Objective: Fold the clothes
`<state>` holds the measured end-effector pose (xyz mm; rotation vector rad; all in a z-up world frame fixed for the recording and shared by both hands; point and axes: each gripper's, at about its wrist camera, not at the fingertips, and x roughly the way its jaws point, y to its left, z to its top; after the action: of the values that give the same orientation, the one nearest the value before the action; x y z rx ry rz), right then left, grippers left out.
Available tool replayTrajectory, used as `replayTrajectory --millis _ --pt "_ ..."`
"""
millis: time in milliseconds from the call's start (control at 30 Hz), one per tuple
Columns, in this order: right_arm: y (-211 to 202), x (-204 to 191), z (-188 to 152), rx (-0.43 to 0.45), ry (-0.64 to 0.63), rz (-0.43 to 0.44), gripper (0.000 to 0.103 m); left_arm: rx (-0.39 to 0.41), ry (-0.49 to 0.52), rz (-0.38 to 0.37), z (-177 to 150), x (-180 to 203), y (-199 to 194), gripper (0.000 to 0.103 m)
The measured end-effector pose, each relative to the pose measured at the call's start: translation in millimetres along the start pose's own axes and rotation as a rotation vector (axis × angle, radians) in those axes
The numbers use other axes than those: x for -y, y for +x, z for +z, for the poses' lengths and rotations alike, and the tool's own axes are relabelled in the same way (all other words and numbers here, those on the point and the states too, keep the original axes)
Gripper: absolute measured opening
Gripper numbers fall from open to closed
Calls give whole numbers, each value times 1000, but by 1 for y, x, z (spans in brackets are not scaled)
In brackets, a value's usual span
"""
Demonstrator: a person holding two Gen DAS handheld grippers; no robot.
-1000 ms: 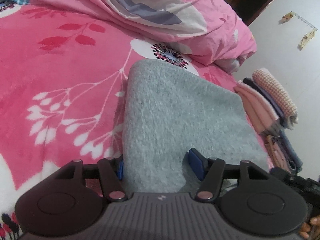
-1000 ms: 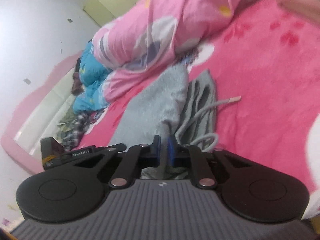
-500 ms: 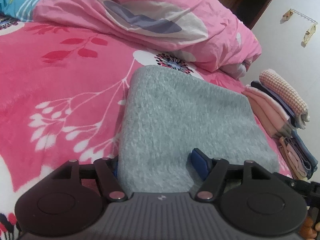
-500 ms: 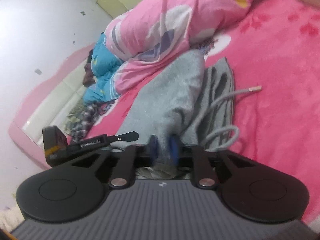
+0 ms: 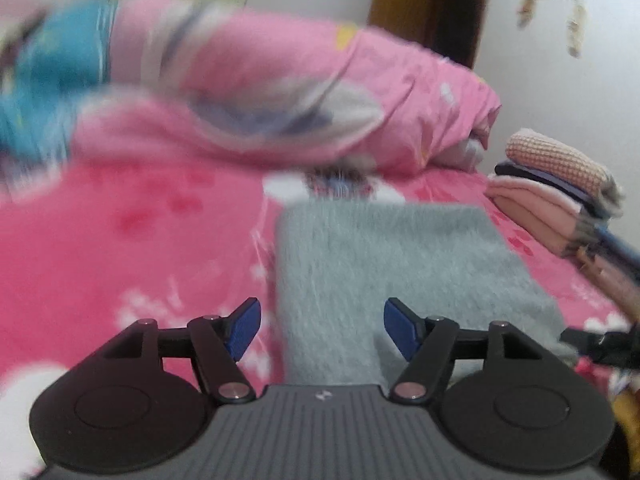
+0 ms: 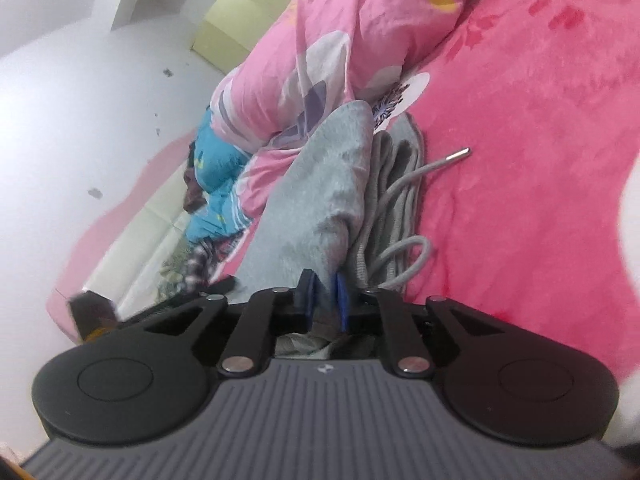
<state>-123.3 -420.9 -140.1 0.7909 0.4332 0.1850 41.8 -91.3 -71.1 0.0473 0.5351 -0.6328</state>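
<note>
A folded grey fleece garment lies on the pink floral bed. My left gripper is open, its blue pads to either side of the garment's near edge, not gripping. In the right wrist view my right gripper is shut on the same grey garment, pinching its near corner. The garment's grey drawstring with a metal tip trails out onto the blanket. The left view is blurred.
A crumpled pink duvet lies across the back of the bed. A stack of folded clothes sits at the right edge. A doorway is behind. The pink blanket spreads to the right.
My left gripper has opened, let go of the garment's edge and tilted up and back. My right gripper stays shut on the grey garment and has shifted slightly.
</note>
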Motion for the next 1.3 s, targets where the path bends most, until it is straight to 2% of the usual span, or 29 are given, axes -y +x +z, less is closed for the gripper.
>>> replayTrajectory --millis 100,167,233,267,300,333,400,467,533,633,700,767,833,900,967,1000,1033,1067,1167,1200,1267,1300 --pt "-16 -38 23 80 -191 -64 16 96 131 -15 -2 23 -21 69" --pt "-13 -70 35 114 -337 -79 16 115 175 -50 -8 36 -25 67" --pt "-1 -97 36 131 -489 -88 16 102 219 -89 -19 49 -23 58" --pt "7 -100 33 117 -531 -86 16 86 244 -99 -27 54 -20 53" --pt "15 -102 28 100 -567 -85 14 75 251 -105 -34 56 -17 52" --pt "25 -97 22 66 -588 -116 14 64 255 -110 -40 57 -14 52" --pt "52 -71 0 -71 -629 -246 13 61 211 -127 -51 52 -11 52" --pt "51 -58 -9 -68 -616 -255 14 63 162 -168 -59 48 -11 52" --pt "50 -71 13 -125 -556 -281 13 95 213 -157 -67 52 -12 53" --pt "58 -110 43 -52 -657 -291 15 117 195 -173 -73 47 -10 54" --pt "81 -119 61 -23 -693 -284 15 130 180 -188 -76 44 -10 54" --pt "113 -103 76 -37 -665 -306 12 144 183 -199 -78 42 -12 54" --pt "151 -61 76 -134 -595 -430 7 158 187 -209 -81 40 -13 54" --pt "156 -47 77 -145 -544 -416 7 175 207 -218 -84 40 -14 54" --pt "152 -78 84 -161 -630 -492 8 192 199 -232 -87 37 -13 54" --pt "148 -99 85 -148 -712 -518 12 201 189 -240 -88 34 -12 54" --pt "146 -121 86 -142 -783 -502 13 209 181 -250 -90 33 -12 54" --pt "145 -142 86 -154 -829 -443 13 216 174 -260 -91 31 -12 54" --pt "178 -186 74 -251 -885 -209 12 232 155 -274 -94 27 -12 54" --pt "197 -192 68 -299 -887 -157 13 236 149 -277 -94 26 -12 54" --pt "245 -186 54 -387 -868 -166 13 240 142 -280 -94 26 -12 54" --pt "270 -173 44 -440 -854 -226 12 243 139 -283 -94 25 -11 54"
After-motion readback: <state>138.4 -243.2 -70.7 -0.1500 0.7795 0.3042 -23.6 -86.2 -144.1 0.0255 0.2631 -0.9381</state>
